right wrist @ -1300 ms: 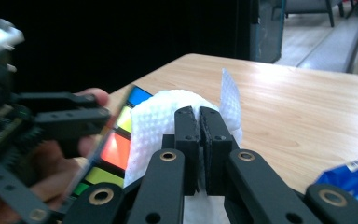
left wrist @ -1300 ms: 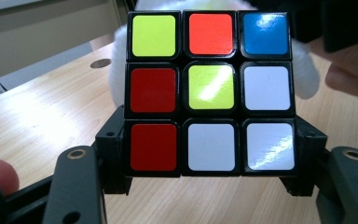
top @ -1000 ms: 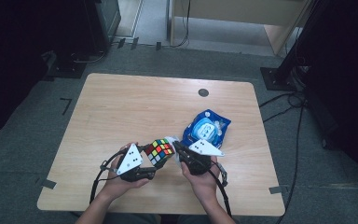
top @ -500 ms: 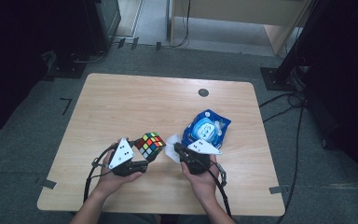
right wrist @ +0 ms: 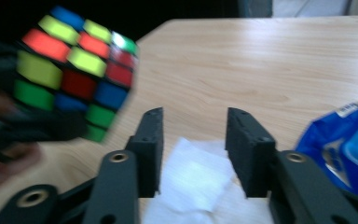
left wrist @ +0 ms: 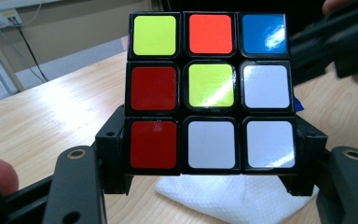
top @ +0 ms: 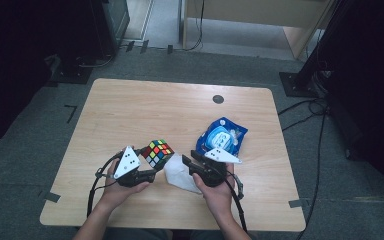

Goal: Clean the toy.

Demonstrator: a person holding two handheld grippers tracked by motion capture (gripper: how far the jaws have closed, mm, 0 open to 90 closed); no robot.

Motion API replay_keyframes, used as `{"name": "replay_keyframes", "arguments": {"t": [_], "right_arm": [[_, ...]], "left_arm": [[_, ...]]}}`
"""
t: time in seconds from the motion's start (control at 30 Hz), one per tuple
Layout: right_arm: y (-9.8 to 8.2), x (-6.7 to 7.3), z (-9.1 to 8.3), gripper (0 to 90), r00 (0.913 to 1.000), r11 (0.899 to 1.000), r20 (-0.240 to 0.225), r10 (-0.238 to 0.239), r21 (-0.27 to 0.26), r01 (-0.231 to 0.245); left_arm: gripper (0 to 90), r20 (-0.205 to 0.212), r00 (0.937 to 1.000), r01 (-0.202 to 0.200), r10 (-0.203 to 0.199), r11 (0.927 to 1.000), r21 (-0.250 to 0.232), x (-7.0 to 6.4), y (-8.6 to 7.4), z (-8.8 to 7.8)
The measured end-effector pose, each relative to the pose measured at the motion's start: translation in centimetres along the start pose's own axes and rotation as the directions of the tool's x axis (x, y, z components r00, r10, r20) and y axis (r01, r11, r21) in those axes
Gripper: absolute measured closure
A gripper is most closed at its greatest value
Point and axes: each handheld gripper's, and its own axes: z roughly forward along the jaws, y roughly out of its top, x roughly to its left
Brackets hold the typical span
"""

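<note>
A scrambled Rubik's cube is lifted a little off the wooden table, and my left gripper is shut on it. In the left gripper view the cube sits squarely between the two black jaws of that gripper. A white tissue lies on the table between the hands. My right gripper is over its edge. Its jaws have just been opening, and in the right gripper view the gripper stands open with the tissue lying under the gap, untouched by the pads.
A blue wipes pack lies just beyond the right hand, and it appears at the right edge as the pack in the right gripper view. A small dark round plug sits near the table's far edge. Cables trail back from both grippers.
The left gripper has drawn the cube a little to the left, away from the right gripper. The right gripper's jaws have parted, and the tissue now lies flat on the table.
</note>
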Motion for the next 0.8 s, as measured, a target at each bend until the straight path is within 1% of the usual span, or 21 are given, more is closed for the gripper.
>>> {"name": "replay_keyframes", "arguments": {"t": [0.03,0.1,0.13,0.17,0.2,0.23,0.27,0.33,0.37,0.4,0.47,0.5,0.57,0.63,0.67,0.7,0.73,0.8], "right_arm": [[0.2,0.2,-0.2,54.8,0.9996,1.0,-0.019,0.019,-0.012,-0.02],[0.7,0.6,-0.6,47.6,0.9948,0.997,-0.075,0.07,-0.028,-0.072],[0.9,0.9,-0.7,43.6,0.9899,0.995,-0.105,0.095,-0.03,-0.099],[1.1,1.2,-0.8,39.3,0.9821,0.991,-0.139,0.127,-0.029,-0.132],[1.2,1.5,-0.8,37.4,0.9754,0.988,-0.164,0.147,-0.029,-0.154],[1.2,1.7,-0.8,35.6,0.969,0.985,-0.185,0.163,-0.026,-0.171],[1.2,1.9,-0.8,33.6,0.9654,0.983,-0.195,0.173,-0.027,-0.181],[1.2,2.3,-0.8,29.5,0.9639,0.98,-0.185,0.191,-0.025,-0.199],[1.2,2.4,-0.7,26.3,0.9634,0.976,-0.167,0.21,-0.02,-0.216],[1.1,2.4,-0.6,25.5,0.9635,0.973,-0.147,0.223,-0.017,-0.228],[0.8,2.3,-0.3,23.5,0.9575,0.967,-0.137,0.254,0.002,-0.256],[0.6,2.4,-0.1,24.0,0.9544,0.964,-0.135,0.266,0.017,-0.266],[0.4,2.4,0.2,25.4,0.9442,0.956,-0.153,0.292,0.03,-0.29],[0.2,2.4,0.4,28.6,0.9409,0.953,-0.153,0.302,0.026,-0.302],[0.2,2.4,0.4,28.3,0.9377,0.95,-0.157,0.31,0.022,-0.311],[0.1,2.3,0.5,28.3,0.9361,0.949,-0.161,0.313,0.018,-0.314],[0.1,2.2,0.4,29.0,0.9325,0.946,-0.165,0.321,0.017,-0.323],[0.0,1.9,0.3,32.1,0.9225,0.939,-0.183,0.34,0.007,-0.344]], "left_arm": [[33.9,-0.002,1.0,0.002,-0.002,1.0,0.002,-0.1,-0.1,0.1],[33.9,-0.003,1.0,0.001,-0.001,1.0,0.008,-0.3,-0.2,0.3],[33.8,-0.003,1.0,0.002,-0.002,0.9999,0.011,-0.5,-0.3,0.5],[33.9,-0.003,1.0,0.002,-0.002,0.9999,0.011,-0.5,-0.3,0.5],[33.8,-0.002,1.0,0.002,-0.002,0.9999,0.013,-0.7,-0.3,0.7],[33.8,-0.003,1.0,-0.001,0.002,0.9999,0.017,-1.1,-0.3,1.0],[33.8,-0.005,1.0,-0.003,0.003,0.9999,0.015,-1.3,-0.3,1.1],[33.8,-0.01,1.0,-0.002,0.002,0.9999,0.011,-1.8,-0.4,1.4],[33.8,-0.01,0.9999,-0.002,0.002,1.0,0.008,-1.9,-0.4,1.5],[33.8,-0.014,0.9999,-0.002,0.002,1.0,0.008,-2.2,-0.4,1.6],[33.8,-0.023,0.9997,-0.003,0.003,1.0,0.003,-2.6,-0.3,1.7],[33.8,-0.028,0.9996,-0.002,0.002,1.0,-0.003,-2.9,-0.2,1.8],[33.8,-0.039,0.9992,-0.008,0.008,0.9998,-0.017,-3.5,-0.1,1.9],[33.8,-0.054,0.9981,-0.033,0.031,0.9992,-0.024,-4.2,0.0,2.0],[33.8,-0.065,0.9973,-0.037,0.036,0.999,-0.023,-4.5,0.0,2.1],[33.8,-0.067,0.9971,-0.038,0.036,0.999,-0.025,-4.6,0.1,2.2],[33.8,-0.064,0.9977,-0.025,0.024,0.9993,-0.026,-4.6,0.0,2.2],[33.8,-0.053,0.9986,-0.008,0.007,0.9996,-0.027,-4.4,-0.1,2.2]]}}
